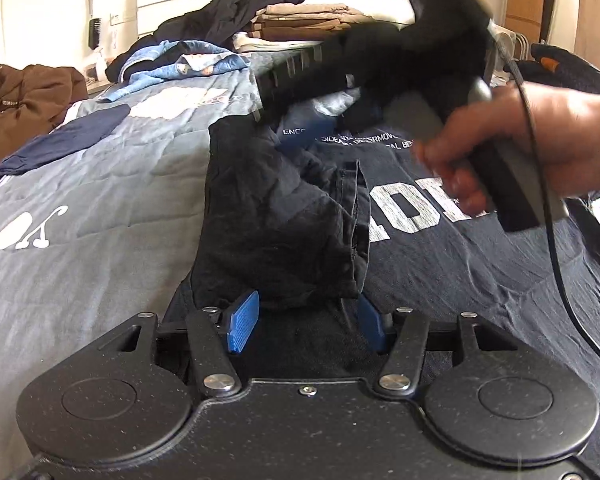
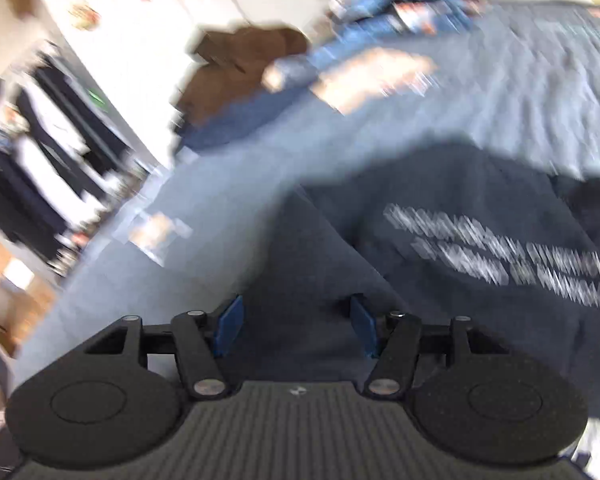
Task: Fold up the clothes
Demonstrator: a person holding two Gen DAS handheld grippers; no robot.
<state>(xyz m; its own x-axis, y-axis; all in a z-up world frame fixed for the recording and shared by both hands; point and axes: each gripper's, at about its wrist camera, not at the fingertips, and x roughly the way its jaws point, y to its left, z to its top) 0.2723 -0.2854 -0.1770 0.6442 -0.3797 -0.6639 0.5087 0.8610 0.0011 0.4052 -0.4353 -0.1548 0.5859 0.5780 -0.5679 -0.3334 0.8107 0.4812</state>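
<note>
A dark navy T-shirt [image 1: 440, 264] with white lettering lies spread on the blue-grey bedspread [image 1: 100, 208]. One sleeve [image 1: 280, 220] is folded inward over the shirt's body. My left gripper [image 1: 306, 324] stands open just behind that sleeve, with the bunched cloth lying between its blue pads [image 1: 242, 322]. A hand [image 1: 540, 144] carries the right-hand tool across the shirt's collar end, blurred by motion. In the right wrist view my right gripper [image 2: 296, 328] is open above the T-shirt [image 2: 460, 216], with nothing pinched between its blue pads [image 2: 230, 326].
A folded navy garment [image 1: 60, 140] lies on the bed at left, with a brown hoodie [image 1: 24, 96] beyond it. Light blue clothes [image 1: 180, 64], a dark heap [image 1: 240, 12] and a stack of folded tan clothes [image 1: 304, 20] sit at the far end. A cable [image 1: 556, 260] trails at right.
</note>
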